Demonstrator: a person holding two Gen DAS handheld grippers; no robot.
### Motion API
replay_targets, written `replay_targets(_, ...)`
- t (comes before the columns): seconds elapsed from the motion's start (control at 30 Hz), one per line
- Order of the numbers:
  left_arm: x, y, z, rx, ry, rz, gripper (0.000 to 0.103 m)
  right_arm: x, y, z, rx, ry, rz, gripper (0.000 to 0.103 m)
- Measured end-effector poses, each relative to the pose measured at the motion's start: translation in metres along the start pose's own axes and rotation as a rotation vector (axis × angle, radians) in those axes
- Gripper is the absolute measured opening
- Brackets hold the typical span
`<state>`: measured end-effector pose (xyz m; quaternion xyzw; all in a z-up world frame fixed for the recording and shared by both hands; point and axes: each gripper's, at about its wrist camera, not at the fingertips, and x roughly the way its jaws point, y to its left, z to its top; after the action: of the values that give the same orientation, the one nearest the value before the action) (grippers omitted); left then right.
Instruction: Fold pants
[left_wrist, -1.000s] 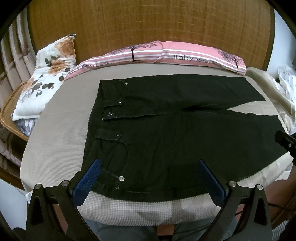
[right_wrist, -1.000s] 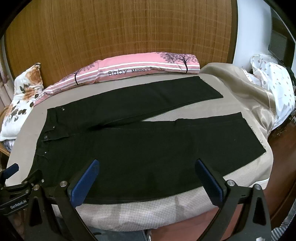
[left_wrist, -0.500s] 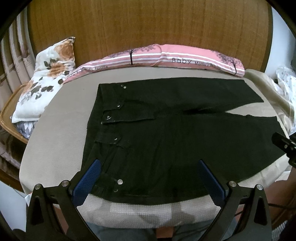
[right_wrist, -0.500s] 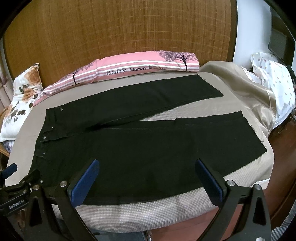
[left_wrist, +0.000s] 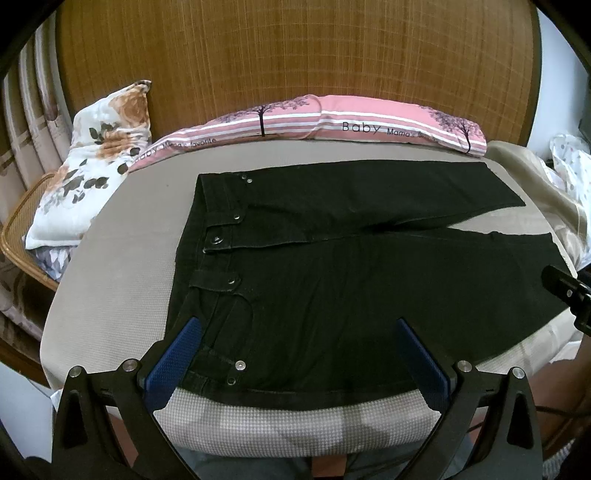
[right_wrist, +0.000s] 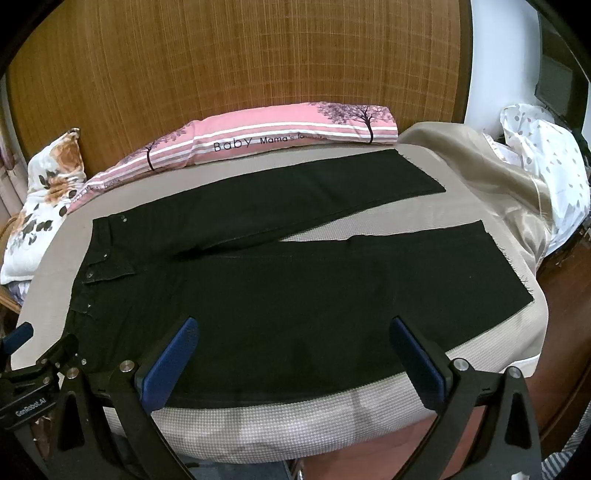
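Black pants (left_wrist: 332, 266) lie flat on a beige padded table (left_wrist: 122, 280), waistband to the left, both legs spread apart to the right (right_wrist: 295, 295). My left gripper (left_wrist: 295, 354) hovers open over the near waistband corner and hip, with nothing between its blue pads. In the right wrist view my right gripper (right_wrist: 291, 350) stands open above the near leg's thigh, also empty. The left gripper's tip shows at the left edge of the right wrist view (right_wrist: 22, 354); the right one's shows at the right edge of the left wrist view (left_wrist: 565, 291).
A pink striped pillow (left_wrist: 332, 122) lies along the table's far edge under a woven wooden headboard (left_wrist: 295, 55). A floral pillow (left_wrist: 85, 173) sits at the left on a rattan chair. Beige and white dotted cloths (right_wrist: 517, 177) are heaped at the right. The table's near edge is just below both grippers.
Both views have shifted slightly; the pants sit a little lower in frame. Both grippers stay open and the pants lie unmoved.
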<state>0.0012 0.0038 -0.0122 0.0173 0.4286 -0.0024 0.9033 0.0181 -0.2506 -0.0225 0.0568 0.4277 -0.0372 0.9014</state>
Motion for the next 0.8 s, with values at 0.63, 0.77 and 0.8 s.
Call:
replay_targets(0.63,0.0051,-0.0012,-0.0007,0.007,0.037,0.005,0.103,0.0021,-0.0011,-0.0009,0.006,0.003,-0.003,0.102)
replay_targets(0.77,0.0066,-0.0004,-0.0019,0.006,0.042,0.007,0.103,0.0027,-0.0021,-0.0021,0.008,0.003,0.000,0.102)
replay_targets(0.8,0.0070,-0.0009,-0.0018,0.006,0.043,0.008,0.103,0.0029,-0.0022,-0.0023,0.007,0.003,-0.001,0.102)
